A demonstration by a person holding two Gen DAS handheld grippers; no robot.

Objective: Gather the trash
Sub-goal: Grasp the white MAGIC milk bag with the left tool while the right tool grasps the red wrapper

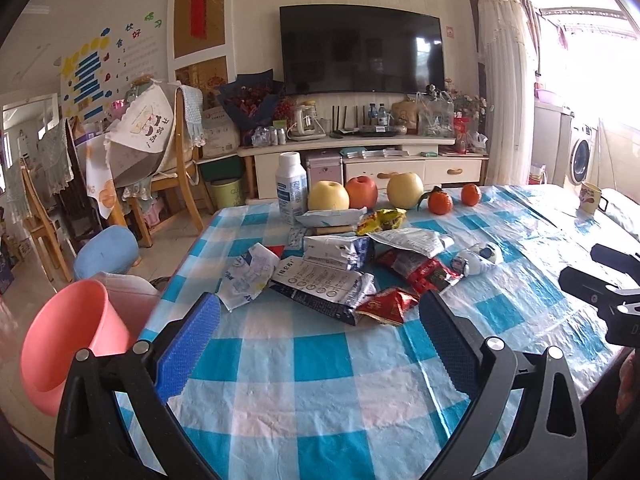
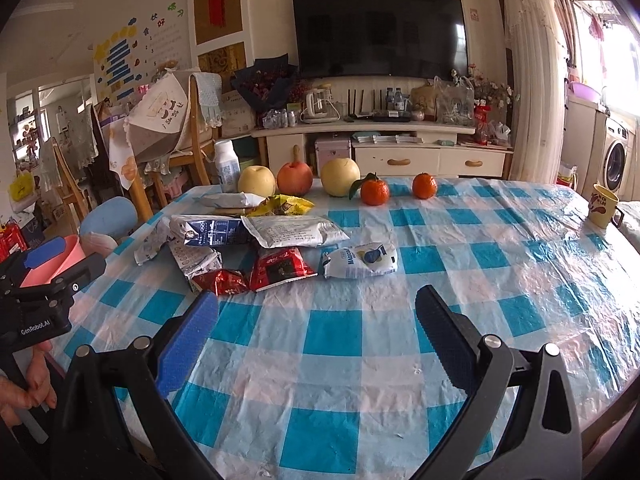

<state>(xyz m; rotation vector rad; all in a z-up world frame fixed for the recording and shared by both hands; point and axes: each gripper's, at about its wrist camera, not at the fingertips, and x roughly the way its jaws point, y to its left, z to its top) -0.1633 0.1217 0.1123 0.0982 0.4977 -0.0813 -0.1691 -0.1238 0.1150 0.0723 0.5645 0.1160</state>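
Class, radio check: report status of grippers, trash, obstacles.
Left gripper and right gripper open, empty. Wrappers piled on table, uncollected. Pink bin at table edge. Path clear.

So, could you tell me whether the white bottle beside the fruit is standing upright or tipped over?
Upright. The white bottle stands on its base at the table's far edge, cap on top, next to the yellow apple.

Bright daylight floods from the window (image 1: 592,40) at right, blown out white; fisheye edges bend and darken, perhaps slightly soft.
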